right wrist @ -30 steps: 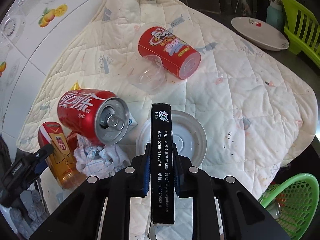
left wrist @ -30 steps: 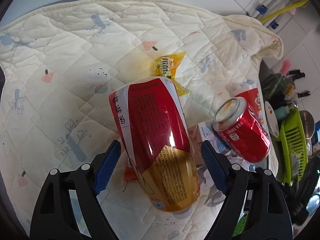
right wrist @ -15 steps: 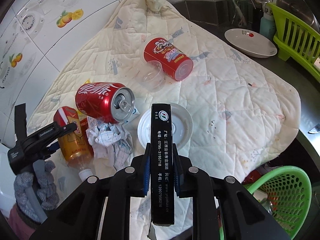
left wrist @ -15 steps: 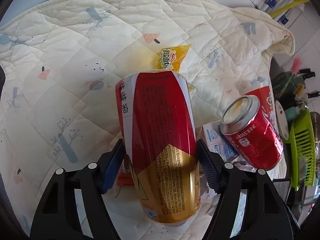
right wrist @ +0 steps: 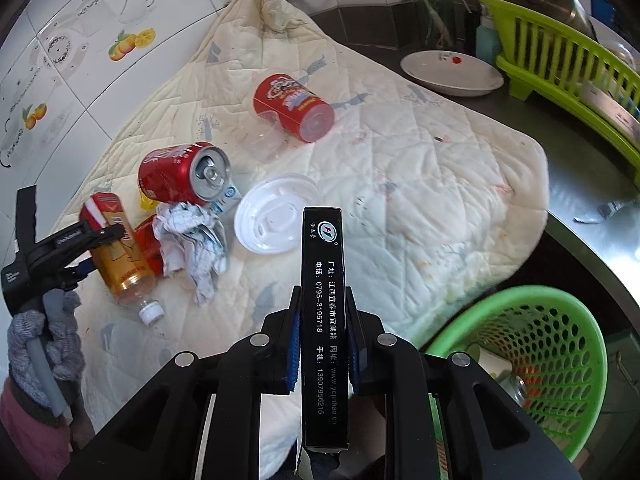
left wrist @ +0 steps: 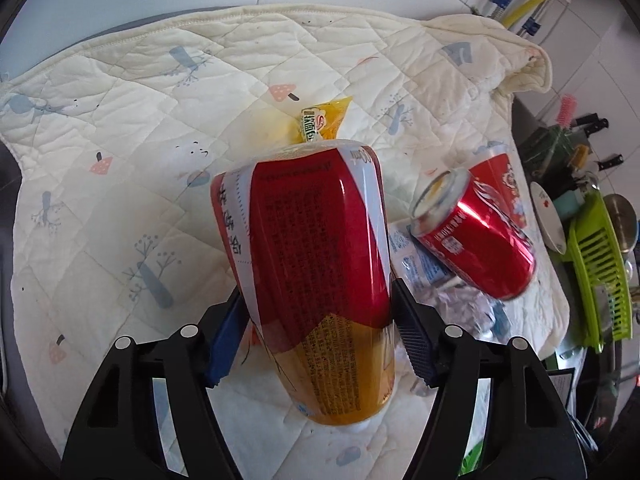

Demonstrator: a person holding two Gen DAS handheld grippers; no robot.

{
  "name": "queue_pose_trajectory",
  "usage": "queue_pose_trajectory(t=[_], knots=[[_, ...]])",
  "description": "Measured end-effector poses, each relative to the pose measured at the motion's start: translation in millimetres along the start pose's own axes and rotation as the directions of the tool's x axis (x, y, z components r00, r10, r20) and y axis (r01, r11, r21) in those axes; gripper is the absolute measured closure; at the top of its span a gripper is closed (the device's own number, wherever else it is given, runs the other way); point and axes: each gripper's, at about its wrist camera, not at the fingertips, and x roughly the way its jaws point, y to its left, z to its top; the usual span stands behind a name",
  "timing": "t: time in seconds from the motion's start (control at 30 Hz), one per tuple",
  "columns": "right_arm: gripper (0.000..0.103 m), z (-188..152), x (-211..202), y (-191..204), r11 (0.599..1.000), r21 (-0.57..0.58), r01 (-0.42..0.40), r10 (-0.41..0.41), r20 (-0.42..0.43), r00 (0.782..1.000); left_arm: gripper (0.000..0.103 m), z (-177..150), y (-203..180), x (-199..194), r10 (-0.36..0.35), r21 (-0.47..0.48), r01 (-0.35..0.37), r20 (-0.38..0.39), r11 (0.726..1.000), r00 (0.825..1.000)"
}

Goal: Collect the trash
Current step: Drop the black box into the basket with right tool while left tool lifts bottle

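My left gripper (left wrist: 318, 330) is shut on a red and gold plastic bottle (left wrist: 316, 272) that lies on the quilted cloth (left wrist: 120, 168); the same bottle shows in the right wrist view (right wrist: 116, 256) with the left gripper (right wrist: 76, 240) on it. My right gripper (right wrist: 322, 340) is shut on a slim black box (right wrist: 325, 308), held above the cloth's near edge. A red cola can (right wrist: 182, 174), crumpled paper (right wrist: 192, 236), a white lid (right wrist: 276, 220), a red snack cup (right wrist: 294, 106) and a yellow wrapper (left wrist: 320, 122) lie on the cloth.
A green mesh basket (right wrist: 532, 360) stands at the lower right, below the counter edge. A white plate (right wrist: 452, 74) and a green dish rack (right wrist: 568, 76) stand on the dark counter at the back right. A tiled wall runs along the left.
My left gripper closed its fingers onto the bottle. My right gripper rose and drew back with the black box, bringing the green basket into view.
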Motion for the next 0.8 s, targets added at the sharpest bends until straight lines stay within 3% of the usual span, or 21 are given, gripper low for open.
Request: queue_pose_trajectory(t=[0.43, 0.63, 0.8], knots=[[0.085, -56.1, -30.2, -85.8, 0.984, 0.129, 0.119, -0.118, -0.012, 0.993, 0.037, -38.3, -18.2, -51.5, -0.088, 0.097, 0.086, 0.016, 0.992, 0.996], [0.085, -79.4, -29.6, -123.5, 0.966, 0.173, 0.191, -0.186, -0.046, 0.981, 0.037, -54.6, -44.6, -71.0, -0.181, 0.153, 0.179, -0.006, 0.972, 0.984], [0.084, -96.9, -24.1, -138.7, 0.963, 0.188, 0.194, -0.184, -0.072, 0.980, 0.037, -69.8, -80.6, -78.4, -0.246, 0.226, 0.249, -0.043, 0.942, 0.968]])
